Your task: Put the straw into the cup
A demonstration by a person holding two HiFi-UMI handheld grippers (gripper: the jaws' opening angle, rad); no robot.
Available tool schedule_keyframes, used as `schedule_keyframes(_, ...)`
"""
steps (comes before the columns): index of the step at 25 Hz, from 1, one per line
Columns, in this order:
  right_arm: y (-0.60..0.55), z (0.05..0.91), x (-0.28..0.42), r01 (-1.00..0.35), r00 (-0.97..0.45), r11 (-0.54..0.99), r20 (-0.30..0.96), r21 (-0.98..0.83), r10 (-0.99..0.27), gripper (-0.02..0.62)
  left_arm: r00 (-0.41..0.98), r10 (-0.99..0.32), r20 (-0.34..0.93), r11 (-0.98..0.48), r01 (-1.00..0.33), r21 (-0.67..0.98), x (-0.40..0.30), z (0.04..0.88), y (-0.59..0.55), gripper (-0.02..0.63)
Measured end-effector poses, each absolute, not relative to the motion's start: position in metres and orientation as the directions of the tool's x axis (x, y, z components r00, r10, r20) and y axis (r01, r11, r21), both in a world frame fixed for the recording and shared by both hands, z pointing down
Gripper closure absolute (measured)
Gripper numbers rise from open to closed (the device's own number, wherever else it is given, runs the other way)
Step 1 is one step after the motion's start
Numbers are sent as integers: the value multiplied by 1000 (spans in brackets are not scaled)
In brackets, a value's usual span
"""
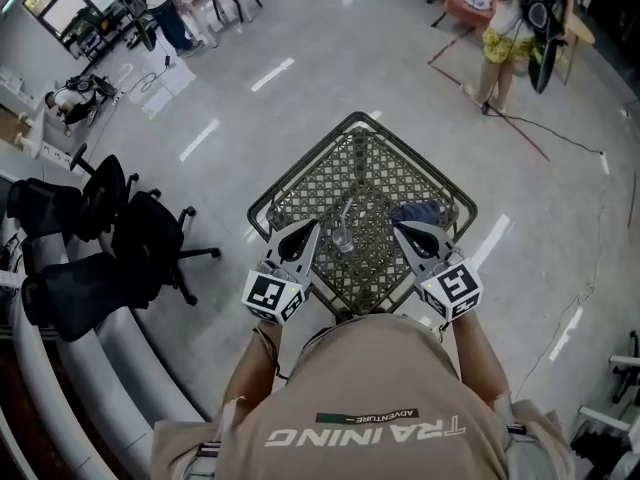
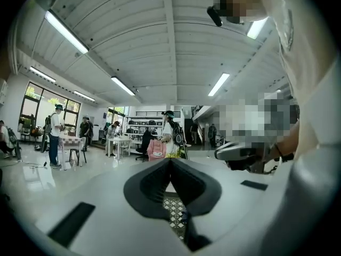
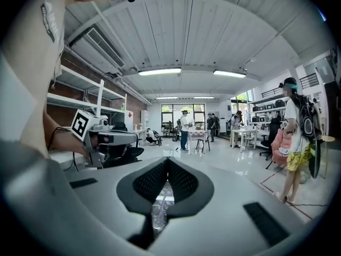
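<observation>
The left tongs (image 2: 169, 161) are closed tip to tip with nothing between them, and the right tongs (image 3: 168, 162) are closed and empty too. Both hover low over the near edge of the lattice counter (image 1: 380, 171), the left tongs (image 1: 304, 236) and right tongs (image 1: 406, 234) well apart with the clear cup (image 1: 342, 239) between them. Through the gap under the right pads the cup (image 3: 157, 213) shows just ahead. A thin pale straw (image 1: 349, 213) rises from the cup's mouth and tilts away from the person. It looks to be standing in the cup, though I cannot tell for sure that it is not lying behind it. A blue object (image 1: 420, 211) sits just beyond the right tongs. If the straw is in, draw both tongs back without brushing the light cup. If not, open one pair, pinch the straw near its middle, steady the cup with the other pair, and lower the end straight in.
</observation>
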State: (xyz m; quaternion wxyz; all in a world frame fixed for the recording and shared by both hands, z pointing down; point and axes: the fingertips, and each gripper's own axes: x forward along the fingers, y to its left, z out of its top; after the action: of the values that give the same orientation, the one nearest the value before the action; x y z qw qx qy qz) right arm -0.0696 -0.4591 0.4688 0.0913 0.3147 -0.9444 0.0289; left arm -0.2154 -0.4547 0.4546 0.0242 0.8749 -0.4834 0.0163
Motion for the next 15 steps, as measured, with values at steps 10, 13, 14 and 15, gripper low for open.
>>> schedule_keyframes(10, -458, 437, -83, -541, -835, 841, 123, 2, -537, 578, 544, -835, 90, -546, -838, -6, -213, 445, -440, 591)
schedule_keyframes(13, -453, 440, -86, -541, -836, 841, 120, -16, -536, 578, 555, -827, 92, -557, -830, 4, -217, 444, -435, 591)
schedule_keyframes(14, -450, 442, -87, -545, -833, 838, 124, -18, -539, 578, 558, -824, 94, -560, -828, 6, -217, 445, -431, 591)
schedule_keyframes(15, -448, 444, -88, -547, -832, 837, 127, -19, -540, 578, 560, -823, 95, -562, -827, 8, -218, 446, -428, 591)
